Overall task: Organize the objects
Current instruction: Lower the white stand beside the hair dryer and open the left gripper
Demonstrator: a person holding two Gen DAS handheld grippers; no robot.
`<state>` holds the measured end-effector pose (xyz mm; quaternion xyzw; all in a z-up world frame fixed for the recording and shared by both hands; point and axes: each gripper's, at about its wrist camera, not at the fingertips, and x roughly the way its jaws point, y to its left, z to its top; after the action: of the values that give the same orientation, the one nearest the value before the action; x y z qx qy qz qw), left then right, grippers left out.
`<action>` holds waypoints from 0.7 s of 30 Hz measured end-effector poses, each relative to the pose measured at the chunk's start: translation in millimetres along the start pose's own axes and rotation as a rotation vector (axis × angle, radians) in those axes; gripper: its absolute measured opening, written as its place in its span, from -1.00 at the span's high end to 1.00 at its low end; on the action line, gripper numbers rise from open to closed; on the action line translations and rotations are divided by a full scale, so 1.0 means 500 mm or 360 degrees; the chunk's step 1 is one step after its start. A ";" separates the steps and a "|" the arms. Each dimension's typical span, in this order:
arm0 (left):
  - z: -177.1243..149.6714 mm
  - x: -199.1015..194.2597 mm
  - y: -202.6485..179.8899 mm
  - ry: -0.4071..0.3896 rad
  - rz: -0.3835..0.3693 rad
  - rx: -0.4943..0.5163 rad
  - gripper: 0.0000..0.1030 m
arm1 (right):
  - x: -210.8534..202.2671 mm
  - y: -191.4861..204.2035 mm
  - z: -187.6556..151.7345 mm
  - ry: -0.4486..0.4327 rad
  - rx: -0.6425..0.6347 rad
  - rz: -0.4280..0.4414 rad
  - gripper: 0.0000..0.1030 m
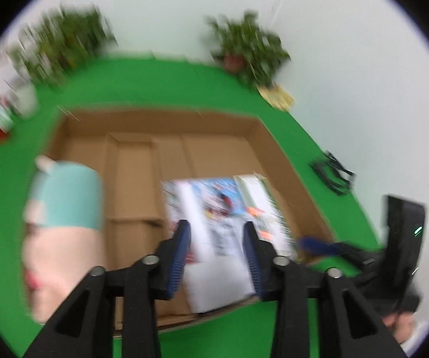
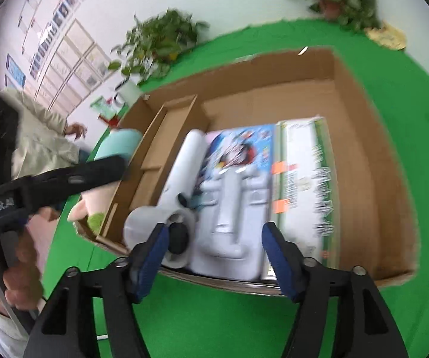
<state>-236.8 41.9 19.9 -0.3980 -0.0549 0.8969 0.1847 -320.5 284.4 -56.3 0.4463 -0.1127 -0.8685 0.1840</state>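
— While the table (image 2: 214, 322) under its green cloth is mostly bare, how full is the cardboard box (image 2: 363, 155)?

— Partly, I'd judge. Its right half holds a flat green-and-white carton (image 2: 307, 179), a blue picture box (image 2: 244, 143) beside it, and a white moulded plastic piece (image 2: 229, 214) lying on top near the front wall. A white roll (image 2: 181, 173) lies along the left of those. The narrow divided section on the left looks empty.

— What is left outside?

— A plush toy (image 1: 65, 223) in teal and pink, just beside the box's left wall, seems the next thing to go in. Small items near the plants at the back are too blurred to name.

— And the grippers?

— The left gripper (image 1: 217, 256) hangs over the front of the box, jaws apart, nothing pinched. The right gripper (image 2: 217, 256) stands wide open above the white plastic piece, not touching it as far as I can tell.
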 end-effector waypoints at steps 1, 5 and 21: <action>-0.014 -0.021 0.003 -0.0084 0.0085 0.0036 -0.12 | -0.022 -0.003 -0.009 -0.0117 -0.0054 -0.0094 -0.73; -0.100 -0.046 0.005 -0.0361 0.0432 0.0154 -0.56 | -0.055 0.012 -0.053 -0.0391 -0.0259 -0.0300 -0.99; -0.214 0.059 0.025 -0.0424 0.0741 0.0037 -0.72 | 0.044 0.050 -0.140 -0.0593 -0.0377 -0.0567 -0.99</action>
<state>-180.0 36.1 -76.4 -0.2761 0.0246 0.9603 -0.0309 -269.8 250.5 -103.7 0.2673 0.0380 -0.9613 0.0553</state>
